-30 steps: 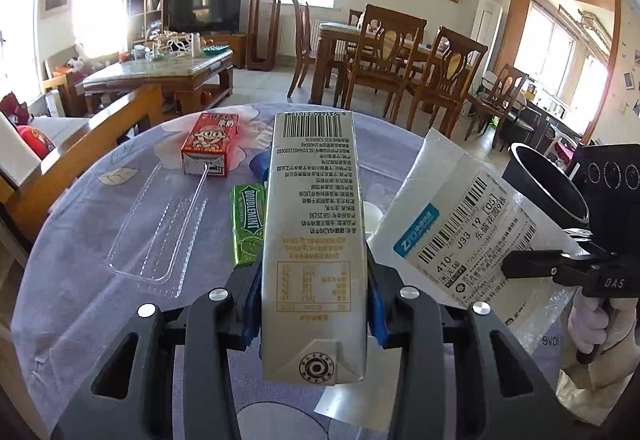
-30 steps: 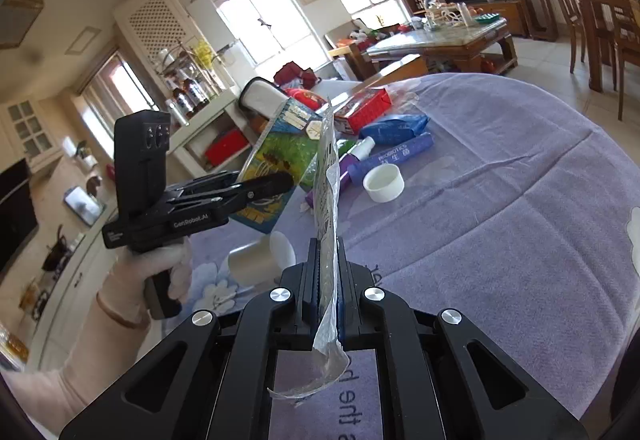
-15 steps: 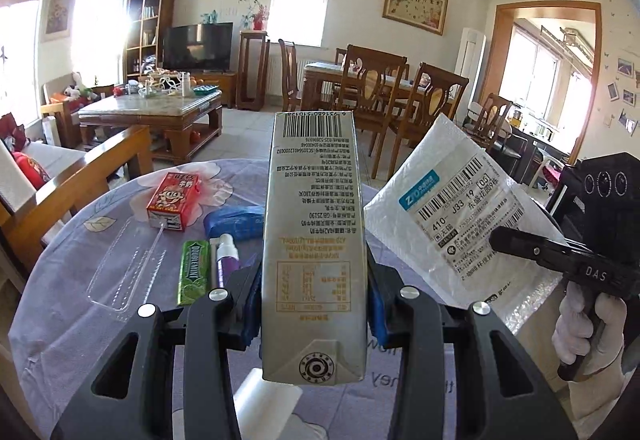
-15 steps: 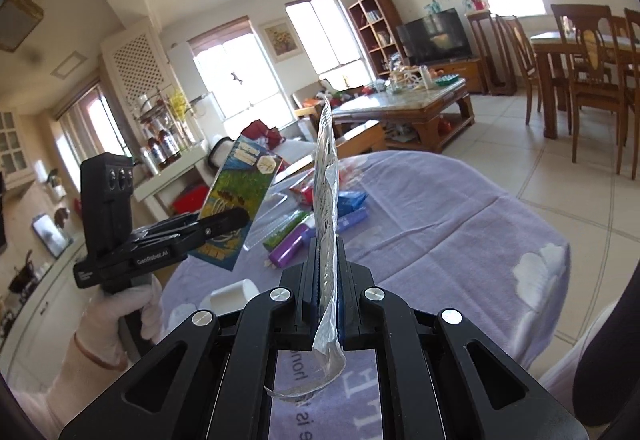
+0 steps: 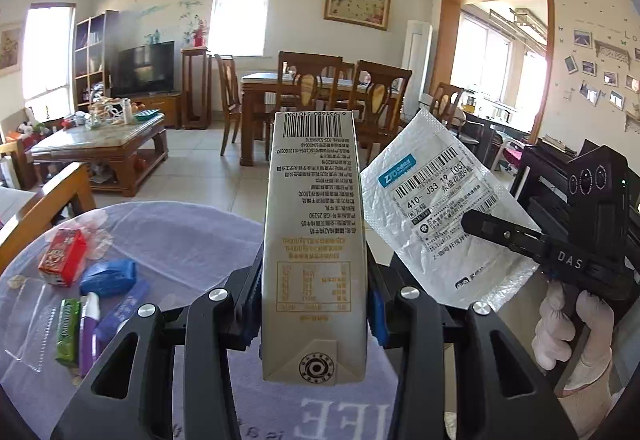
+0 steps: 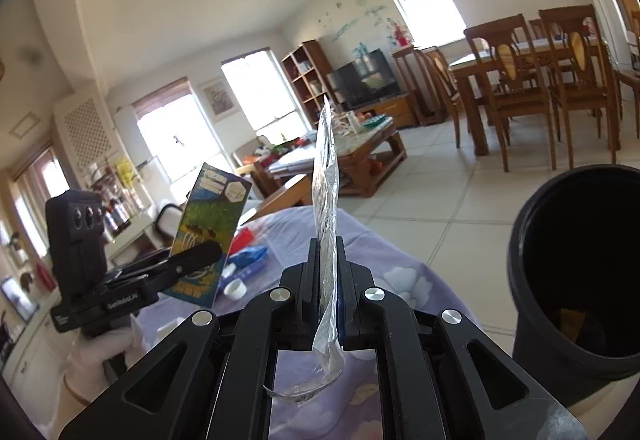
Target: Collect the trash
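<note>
My left gripper (image 5: 316,300) is shut on a tall drink carton (image 5: 314,240) and holds it upright above the purple-clothed round table (image 5: 192,236). The carton also shows in the right wrist view (image 6: 208,236). My right gripper (image 6: 326,280) is shut on a white plastic mailer bag (image 6: 326,176), seen edge-on there and flat with its label in the left wrist view (image 5: 436,208). A black trash bin (image 6: 580,272) stands just right of the right gripper, mouth open.
On the table's left lie a red carton (image 5: 62,256), a blue packet (image 5: 108,276), a green gum pack (image 5: 68,332), a purple tube (image 5: 90,336) and a clear plastic tray (image 5: 28,320). A white cap (image 6: 235,289) lies on the cloth. Wooden chairs stand beyond.
Both grippers have lifted and tilted upward with their loads. The table items have dropped lower in view, and the trash bin has come into the right wrist view.
</note>
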Tool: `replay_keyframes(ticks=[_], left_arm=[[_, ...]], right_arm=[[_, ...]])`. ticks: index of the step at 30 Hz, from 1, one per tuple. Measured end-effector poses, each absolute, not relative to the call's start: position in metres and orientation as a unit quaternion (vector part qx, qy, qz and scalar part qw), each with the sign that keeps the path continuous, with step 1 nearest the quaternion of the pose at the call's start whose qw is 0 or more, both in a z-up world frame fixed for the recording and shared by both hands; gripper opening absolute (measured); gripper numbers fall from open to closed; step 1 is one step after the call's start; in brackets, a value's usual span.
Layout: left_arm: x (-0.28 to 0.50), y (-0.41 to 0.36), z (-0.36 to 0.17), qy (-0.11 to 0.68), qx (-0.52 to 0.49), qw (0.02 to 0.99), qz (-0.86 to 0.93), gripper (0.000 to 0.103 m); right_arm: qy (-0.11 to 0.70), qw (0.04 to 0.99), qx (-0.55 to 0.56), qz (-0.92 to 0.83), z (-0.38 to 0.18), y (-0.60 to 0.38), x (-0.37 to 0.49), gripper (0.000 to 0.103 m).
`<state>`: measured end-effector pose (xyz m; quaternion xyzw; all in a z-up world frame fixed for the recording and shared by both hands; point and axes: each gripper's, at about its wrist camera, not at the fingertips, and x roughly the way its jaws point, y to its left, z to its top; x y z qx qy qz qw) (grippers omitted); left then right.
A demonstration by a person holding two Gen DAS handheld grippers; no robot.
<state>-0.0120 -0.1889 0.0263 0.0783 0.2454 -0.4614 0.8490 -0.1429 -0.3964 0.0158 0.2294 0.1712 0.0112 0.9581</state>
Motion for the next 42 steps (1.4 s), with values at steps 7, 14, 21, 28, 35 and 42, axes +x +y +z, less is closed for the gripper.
replay_keyframes(ticks=[7, 14, 21, 28, 35, 42], left_arm=[[-0.032, -0.255, 0.023, 0.246, 0.087, 0.82, -0.51, 0.042], [-0.046, -0.315, 0.013, 0.256, 0.079, 0.785, -0.559, 0.042], [-0.049, -0.364, -0.005, 0.286, 0.06, 0.752, -0.591, 0.042], [-0.043, -0.409, -0.03, 0.321, 0.054, 0.729, -0.602, 0.042], [-0.046, -0.445, -0.048, 0.343, 0.063, 0.712, -0.609, 0.042], [-0.052, -0.465, -0.064, 0.362, 0.083, 0.703, -0.607, 0.042]], right_arm=[[0.133, 0.954, 0.262, -0.06, 0.009, -0.463, -0.192, 0.007], [0.102, 0.945, 0.275, -0.145, 0.002, -0.518, -0.237, 0.007], [0.11, 0.934, 0.256, -0.222, -0.007, -0.541, -0.253, 0.007], [0.129, 0.913, 0.271, -0.277, -0.03, -0.563, -0.252, 0.007], [0.134, 0.896, 0.29, -0.308, -0.052, -0.582, -0.25, 0.007], [0.137, 0.885, 0.306, -0.321, -0.065, -0.589, -0.252, 0.007]])
